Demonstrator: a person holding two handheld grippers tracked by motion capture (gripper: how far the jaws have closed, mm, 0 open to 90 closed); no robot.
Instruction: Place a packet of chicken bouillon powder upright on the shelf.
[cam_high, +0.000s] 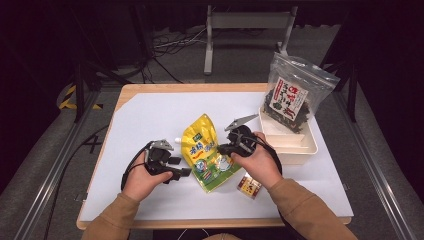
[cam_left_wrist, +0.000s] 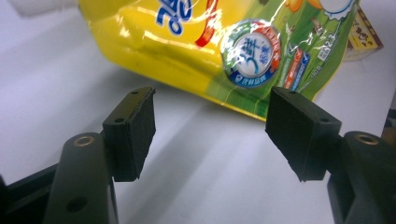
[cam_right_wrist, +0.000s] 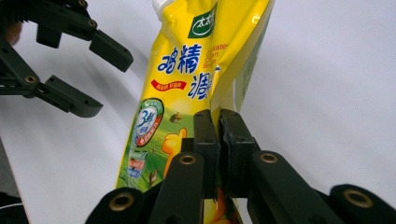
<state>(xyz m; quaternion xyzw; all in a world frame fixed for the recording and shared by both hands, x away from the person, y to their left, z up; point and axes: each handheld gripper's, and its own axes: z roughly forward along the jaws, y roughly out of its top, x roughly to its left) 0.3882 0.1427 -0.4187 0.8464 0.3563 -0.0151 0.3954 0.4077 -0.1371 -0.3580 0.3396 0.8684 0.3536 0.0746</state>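
Yellow pouch (cam_right_wrist: 187, 93) is pinched at its edge by the right gripper (cam_right_wrist: 218, 121), seemingly being lifted; the left gripper (cam_left_wrist: 210, 130), jaws spread just left of it, likely should clamp next.

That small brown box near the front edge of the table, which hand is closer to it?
Right. The right hand sits just above the small brown box, nearly touching it; the left hand is across the yellow pouch.

One yellow pouch (cam_high: 206, 152), one seaweed bag (cam_high: 294, 95), one white tray (cam_high: 300, 147), one small packet (cam_high: 249, 186), two grippers.
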